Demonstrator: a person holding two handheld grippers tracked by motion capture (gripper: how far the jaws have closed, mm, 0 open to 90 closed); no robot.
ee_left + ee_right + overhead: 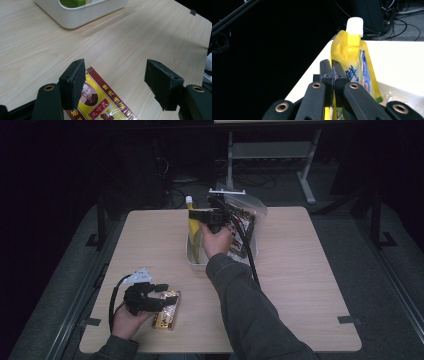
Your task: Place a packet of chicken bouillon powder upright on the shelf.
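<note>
Right gripper view: the right gripper (332, 72) pinches the yellow spout pouch (352, 60) above the white bin (196, 261); the wide-open left gripper (117, 85) straddles the red-and-yellow packet (102, 105), unpacked.

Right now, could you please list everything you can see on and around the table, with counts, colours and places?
Table: one, light wood, centre of the high view.
Tub: one, white, far middle of the table.
Spout pouch: one, yellow with white cap, upright at the tub's left end.
Clear bag: one, printed contents, at the tub's right side.
Snack packet: one, yellow and red, flat at the near left.
Frame legs: grey, on the floor beyond the table.
Left claw: black, open, over the snack packet.
Right claw: black, shut on the spout pouch's edge.
</note>
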